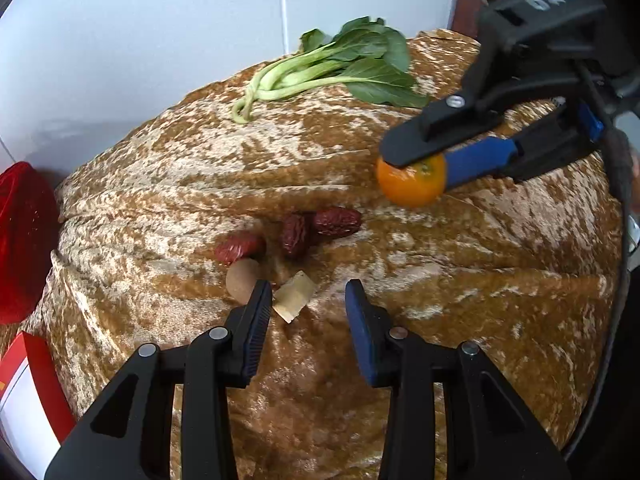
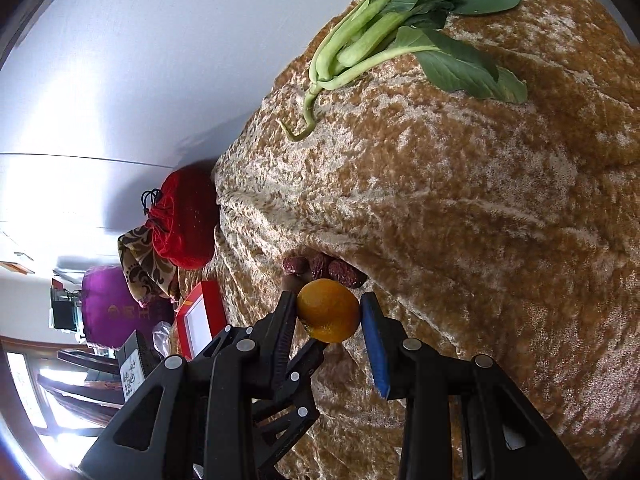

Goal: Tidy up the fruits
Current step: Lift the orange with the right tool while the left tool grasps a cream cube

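My right gripper (image 2: pixel 329 312) is shut on a small orange (image 2: pixel 328 310) and holds it above the brown velvet cloth (image 2: pixel 460 208). In the left wrist view the same gripper (image 1: pixel 414 164) carries the orange (image 1: pixel 412 182) at the right. Three red dates (image 1: pixel 296 230) lie in the middle of the cloth (image 1: pixel 460 280), with a round brown longan (image 1: pixel 243 280) and a pale wedge-shaped piece (image 1: pixel 294 296) in front of them. My left gripper (image 1: pixel 308 300) is open and empty, just above the pale piece. The dates (image 2: pixel 324 268) show behind the orange.
A bunch of green bok choy (image 1: pixel 340 68) lies at the far edge of the cloth, also in the right wrist view (image 2: pixel 404 28). A red pouch (image 1: pixel 22 236) and a red-and-white box (image 1: pixel 28 396) sit at the left. A white wall (image 1: pixel 160 40) stands behind.
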A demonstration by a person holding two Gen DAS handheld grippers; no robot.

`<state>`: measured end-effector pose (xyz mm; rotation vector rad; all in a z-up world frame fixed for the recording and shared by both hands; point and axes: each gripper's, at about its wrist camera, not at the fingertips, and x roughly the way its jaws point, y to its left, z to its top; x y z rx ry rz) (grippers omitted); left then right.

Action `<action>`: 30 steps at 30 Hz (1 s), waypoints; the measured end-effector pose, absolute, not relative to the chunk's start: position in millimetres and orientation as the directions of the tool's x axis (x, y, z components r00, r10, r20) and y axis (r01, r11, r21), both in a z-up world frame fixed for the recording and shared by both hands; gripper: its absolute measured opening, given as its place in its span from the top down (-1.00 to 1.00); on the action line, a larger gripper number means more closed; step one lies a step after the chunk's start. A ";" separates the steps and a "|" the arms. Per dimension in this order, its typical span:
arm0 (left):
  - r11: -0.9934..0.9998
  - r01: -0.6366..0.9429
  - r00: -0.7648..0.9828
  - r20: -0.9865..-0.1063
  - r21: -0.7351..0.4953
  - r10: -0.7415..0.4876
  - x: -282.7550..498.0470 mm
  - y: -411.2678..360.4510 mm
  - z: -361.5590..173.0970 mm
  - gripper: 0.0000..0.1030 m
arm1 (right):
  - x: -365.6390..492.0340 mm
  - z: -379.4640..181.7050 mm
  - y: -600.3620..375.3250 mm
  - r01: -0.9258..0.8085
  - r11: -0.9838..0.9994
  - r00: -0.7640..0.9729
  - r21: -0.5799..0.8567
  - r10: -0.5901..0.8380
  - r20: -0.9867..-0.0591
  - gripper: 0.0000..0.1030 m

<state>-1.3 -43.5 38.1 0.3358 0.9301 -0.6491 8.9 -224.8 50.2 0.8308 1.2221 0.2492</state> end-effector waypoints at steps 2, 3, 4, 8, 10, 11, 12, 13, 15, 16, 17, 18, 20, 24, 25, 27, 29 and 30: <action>0.740 0.672 0.408 -0.826 -0.016 -0.389 -5.8 -43.8 40.8 0.30 | 8.1 50.2 -230.4 0.264 0.684 0.364 0.680 0.583 -0.727 0.35; 0.726 0.687 0.394 -0.831 -0.018 -0.394 -8.6 -44.5 40.8 0.30 | 8.6 50.5 -232.2 0.269 0.682 0.369 0.680 0.579 -0.727 0.35; 0.712 0.702 0.379 -0.837 -0.017 -0.394 -11.2 -45.3 39.6 0.30 | 8.2 50.9 -234.5 0.276 0.679 0.374 0.680 0.576 -0.727 0.35; 0.720 0.694 0.392 -0.846 0.014 -0.362 -9.4 -48.2 34.6 0.30 | 8.1 52.0 -241.1 0.290 0.667 0.387 0.686 0.574 -0.722 0.35; 0.737 0.676 0.403 -0.844 0.013 -0.355 -4.4 -47.6 34.3 0.30 | 7.8 52.8 -242.0 0.287 0.666 0.388 0.689 0.577 -0.719 0.35; 0.744 0.668 0.405 -0.844 0.009 -0.353 -1.5 -46.7 33.4 0.30 | 7.5 53.3 -241.5 0.284 0.666 0.389 0.689 0.577 -0.718 0.35; 0.750 0.661 0.407 -0.845 0.010 -0.347 0.2 -46.8 31.8 0.30 | 7.5 53.7 -240.9 0.283 0.666 0.389 0.690 0.578 -0.717 0.35; 0.754 0.656 0.410 -0.848 0.017 -0.338 1.7 -47.3 29.6 0.30 | 7.3 53.9 -241.9 0.282 0.664 0.388 0.692 0.581 -0.715 0.35; 0.761 0.648 0.417 -0.855 0.041 -0.309 4.5 -48.3 23.9 0.30 | 6.9 53.4 -241.1 0.284 0.664 0.389 0.692 0.580 -0.716 0.35; 0.763 0.645 0.415 -0.857 0.041 -0.305 6.2 -48.3 21.8 0.30 | 6.8 53.4 -242.2 0.285 0.664 0.390 0.691 0.578 -0.717 0.35; 0.766 0.642 0.410 -0.859 0.032 -0.308 7.4 -47.7 20.9 0.30 | 7.2 53.4 -241.1 0.285 0.666 0.391 0.689 0.576 -0.718 0.35; 0.770 0.638 0.409 -0.857 0.023 -0.313 8.8 -47.0 21.3 0.30 | 7.3 53.2 -240.6 0.285 0.667 0.392 0.689 0.575 -0.719 0.35; 0.774 0.633 0.406 -0.855 0.009 -0.323 9.7 -45.0 21.9 0.30 | 7.0 53.3 -239.7 0.283 0.670 0.393 0.686 0.572 -0.720 0.35; 0.792 0.610 0.394 -0.858 -0.025 -0.331 14.1 -36.1 20.6 0.47 | 6.4 53.6 -236.6 0.271 0.670 0.397 0.691 0.576 -0.715 0.35; 0.795 0.605 0.389 -0.854 -0.047 -0.346 15.5 -32.6 21.6 0.50 | 6.5 53.5 -235.6 0.270 0.671 0.396 0.691 0.577 -0.714 0.35; 0.806 0.586 0.381 -0.849 -0.085 -0.366 17.8 -25.6 23.4 0.63 | 7.5 53.1 -232.4 0.266 0.672 0.392 0.691 0.579 -0.715 0.35; 0.810 0.576 0.374 -0.844 -0.114 -0.384 18.8 -21.7 24.0 0.66 | 7.9 53.0 -227.6 0.259 0.680 0.387 0.686 0.578 -0.718 0.35; 0.812 0.574 0.373 -0.847 -0.111 -0.379 19.0 -22.6 23.7 0.69 | 8.3 52.9 -224.6 0.254 0.683 0.383 0.685 0.579 -0.719 0.35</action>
